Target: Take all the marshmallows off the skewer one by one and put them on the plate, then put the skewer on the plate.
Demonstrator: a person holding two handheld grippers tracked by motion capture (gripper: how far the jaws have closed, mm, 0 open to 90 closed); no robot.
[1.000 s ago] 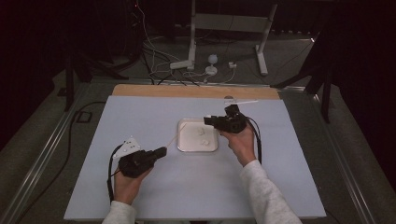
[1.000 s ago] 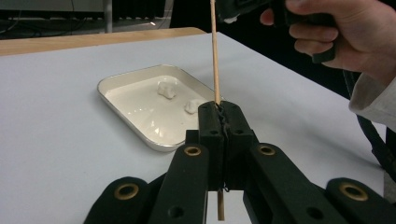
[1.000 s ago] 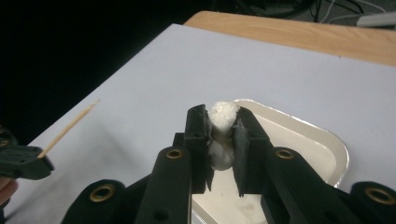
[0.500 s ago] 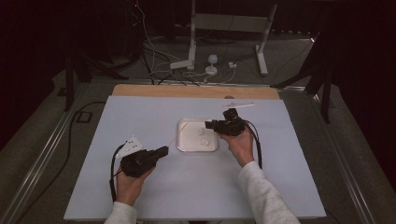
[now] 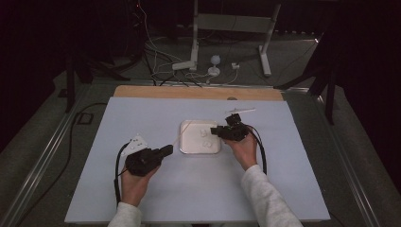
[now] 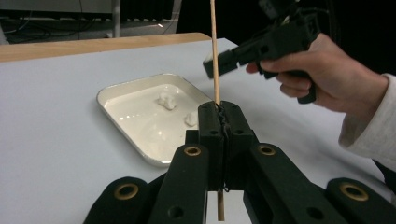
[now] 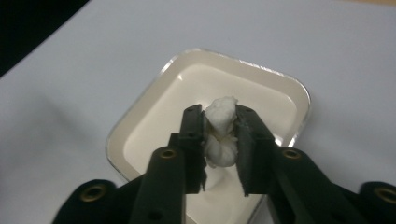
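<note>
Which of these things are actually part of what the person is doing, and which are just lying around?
In use:
- thin wooden skewer, clamped in the left claw
- white doughy lump between the right claw jaws
- shallow white square tray

Lying about:
- white stand legs behind the table
- floor cables

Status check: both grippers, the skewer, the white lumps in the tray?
Left gripper shut on skewer. Right gripper over tray, jaws just opening around white lump. Nothing in the way.

White lump (image 7: 221,122), cream tray (image 7: 154,112), tan skewer (image 6: 214,51), black fingers (image 7: 192,135), pale blue tbl (image 5: 142,118).
</note>
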